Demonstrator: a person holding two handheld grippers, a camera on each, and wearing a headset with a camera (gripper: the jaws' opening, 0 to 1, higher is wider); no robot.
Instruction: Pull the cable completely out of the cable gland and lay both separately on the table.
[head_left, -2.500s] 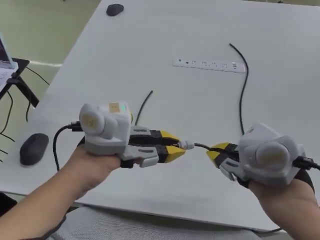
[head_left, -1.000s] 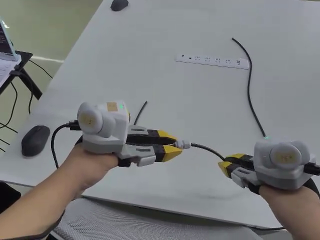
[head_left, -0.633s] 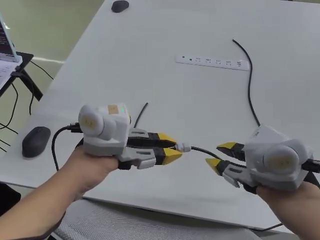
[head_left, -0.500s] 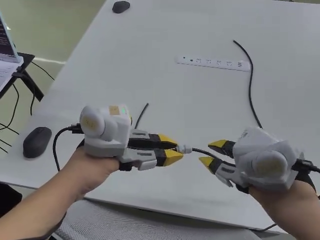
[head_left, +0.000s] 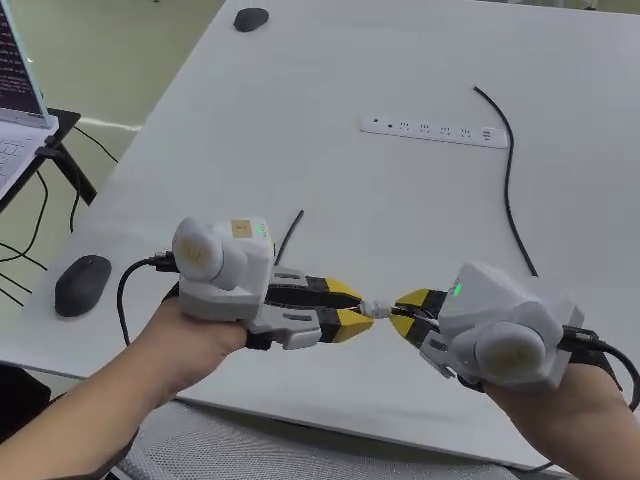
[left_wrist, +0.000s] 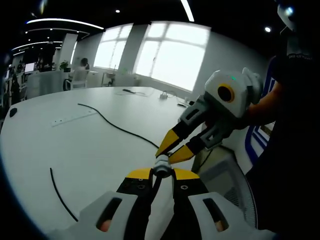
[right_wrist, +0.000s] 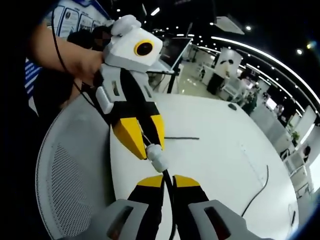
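The small white cable gland hangs in the air above the table's near edge, with a thin black cable running out of it. My left gripper is shut on the gland, which sits between its yellow tips. My right gripper faces it tip to tip and is shut on the cable just behind the gland; the cable passes between its jaws. In the left gripper view the right gripper comes in from the right. In the right gripper view the left gripper reaches down from the upper left.
On the white table a white power strip lies at the back, a long black cable to its right and a short black piece behind the left gripper. Two mice lie at the left; a laptop stands beyond.
My right gripper slid out along the cable, opened, came back left up to the gland and shut on the cable again. The left gripper has kept its hold on the gland.
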